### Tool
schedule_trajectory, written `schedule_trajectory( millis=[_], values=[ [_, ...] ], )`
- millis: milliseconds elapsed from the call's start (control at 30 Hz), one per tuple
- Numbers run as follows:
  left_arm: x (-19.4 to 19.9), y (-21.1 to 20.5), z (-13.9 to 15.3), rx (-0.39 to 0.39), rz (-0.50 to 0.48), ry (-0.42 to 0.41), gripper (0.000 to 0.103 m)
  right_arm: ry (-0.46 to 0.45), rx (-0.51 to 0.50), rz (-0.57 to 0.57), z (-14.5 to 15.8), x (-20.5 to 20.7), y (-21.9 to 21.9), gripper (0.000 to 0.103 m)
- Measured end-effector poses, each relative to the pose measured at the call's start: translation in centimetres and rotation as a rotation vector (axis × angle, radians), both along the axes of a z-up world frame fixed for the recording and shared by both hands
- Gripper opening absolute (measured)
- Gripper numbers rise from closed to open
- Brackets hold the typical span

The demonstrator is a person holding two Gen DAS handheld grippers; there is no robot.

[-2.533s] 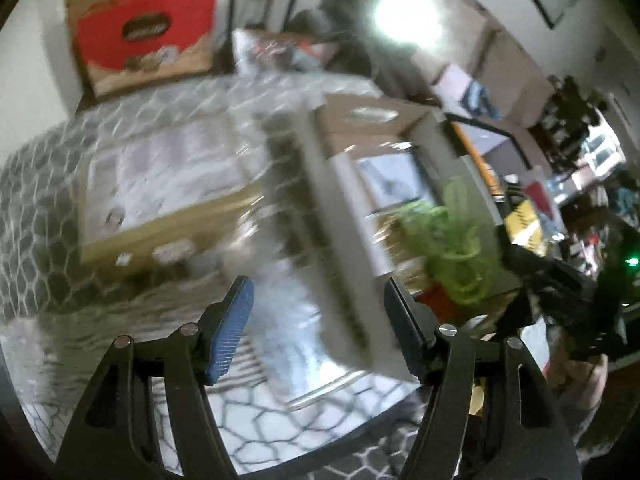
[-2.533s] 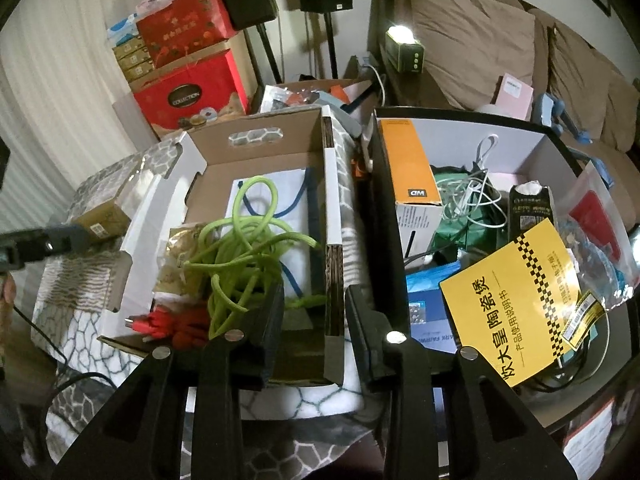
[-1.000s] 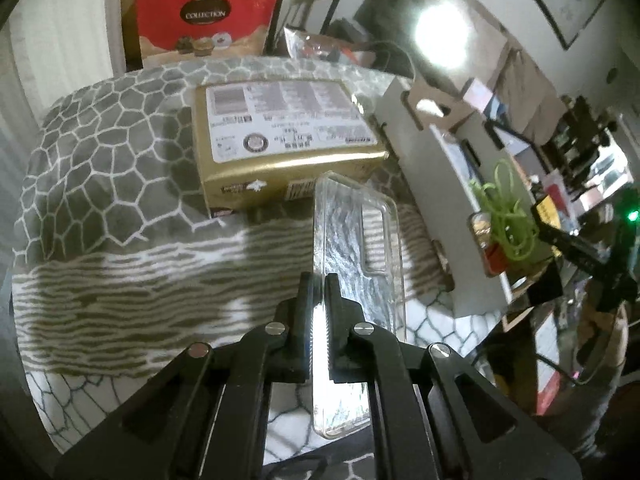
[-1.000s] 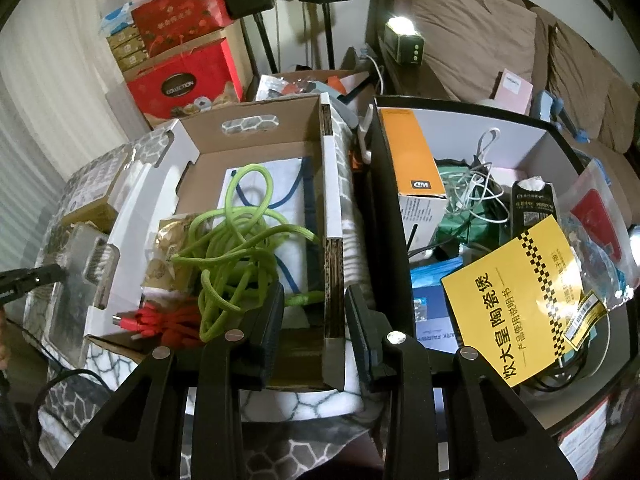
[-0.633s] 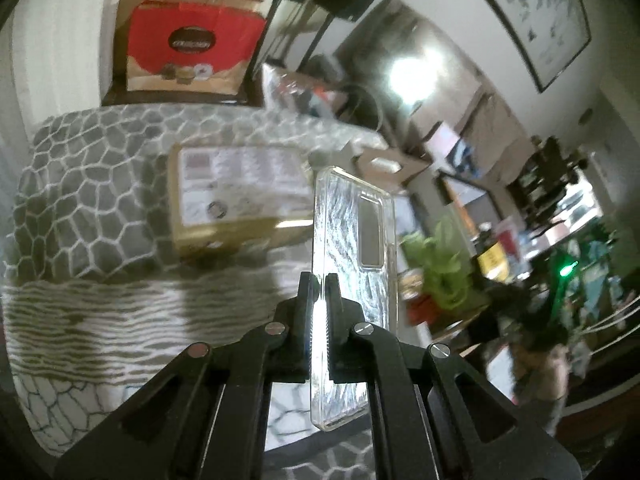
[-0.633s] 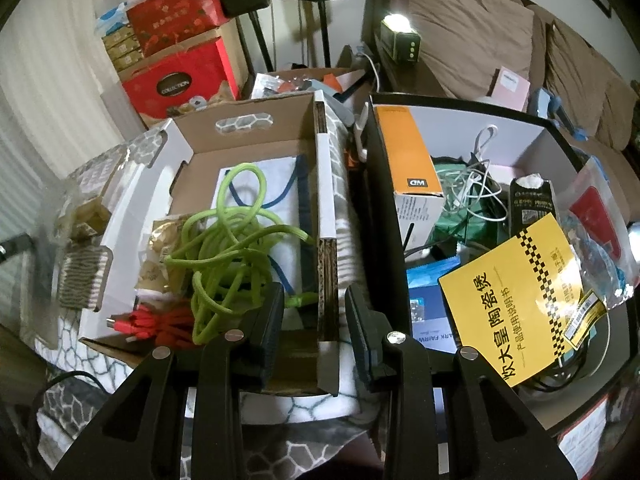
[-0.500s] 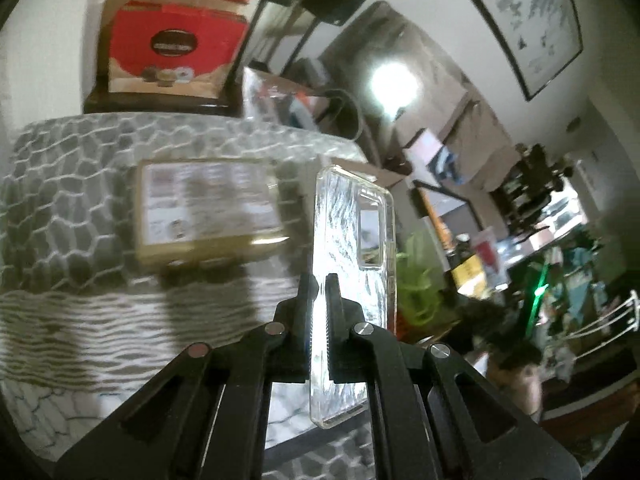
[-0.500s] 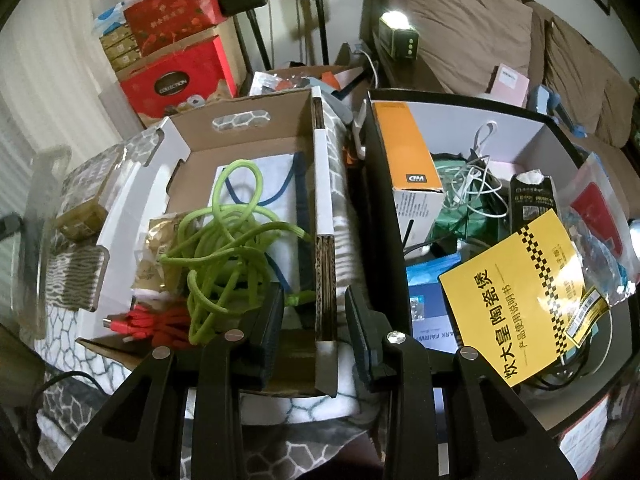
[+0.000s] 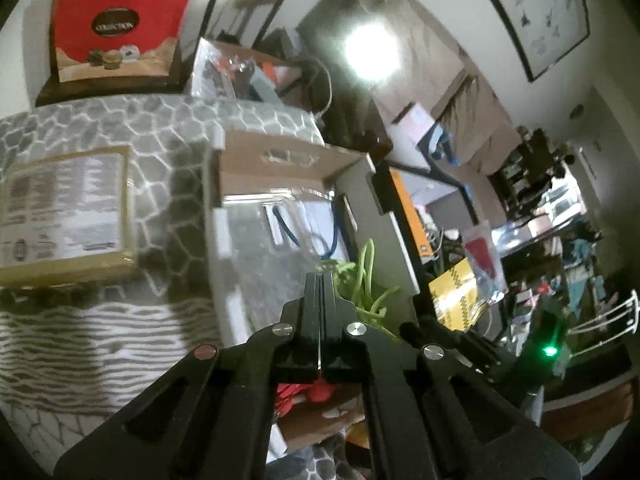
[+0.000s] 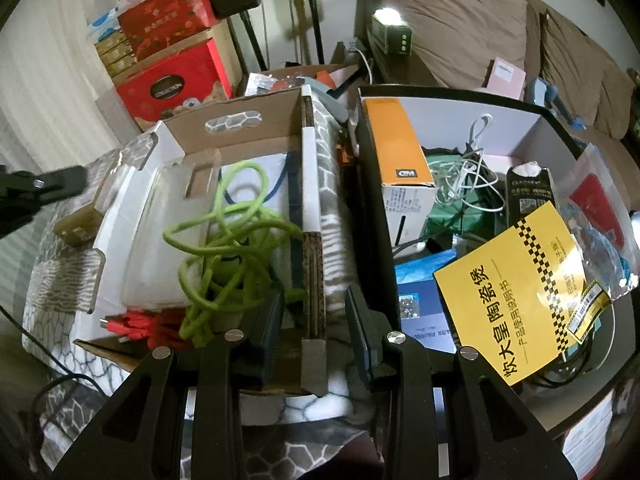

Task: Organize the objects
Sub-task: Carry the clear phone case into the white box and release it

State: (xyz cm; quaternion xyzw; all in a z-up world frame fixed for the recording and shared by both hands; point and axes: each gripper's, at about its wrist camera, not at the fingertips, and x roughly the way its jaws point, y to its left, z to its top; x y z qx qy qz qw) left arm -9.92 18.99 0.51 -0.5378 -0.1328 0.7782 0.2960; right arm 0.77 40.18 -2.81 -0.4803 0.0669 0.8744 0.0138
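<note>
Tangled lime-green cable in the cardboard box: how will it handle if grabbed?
The tangled lime-green cable is probably floppy: its loops sag loosely in the open cardboard box. Likely light, being thin cord. One pinch may lift the whole knot, and it could snag the red cables beside it.

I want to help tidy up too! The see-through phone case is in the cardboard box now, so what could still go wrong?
1. The clear phone case seems to rest partly against the tangled green cable in the cardboard box. Pulling the cable could drag or flip it.
2. The right gripper has its open jaws either side of the box's side wall. A sideways move could shove or tip the box, which seems close to the table's front edge.
</note>
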Motion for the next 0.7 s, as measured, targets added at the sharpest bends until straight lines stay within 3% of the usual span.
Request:
schedule_trajectory(
  millis=[267,533,700],
  values=[
    [0.6,-0.3,-0.2,-0.079,-0.041,0.034,0.0,0.006,-0.002,0.007,0.0,0.3,0.1,0.032],
    [-0.3,-5.4,0.3,-0.134,0.034,0.079,0.043,0.007,-0.004,0.027,0.0,0.1,-0.6,0.032],
    [-2.0,-10.1,-0.1,-0.231,0.154,0.118,0.05,0.004,-0.011,0.019,-0.3,0.0,-0.5,0.032]
  ],
)
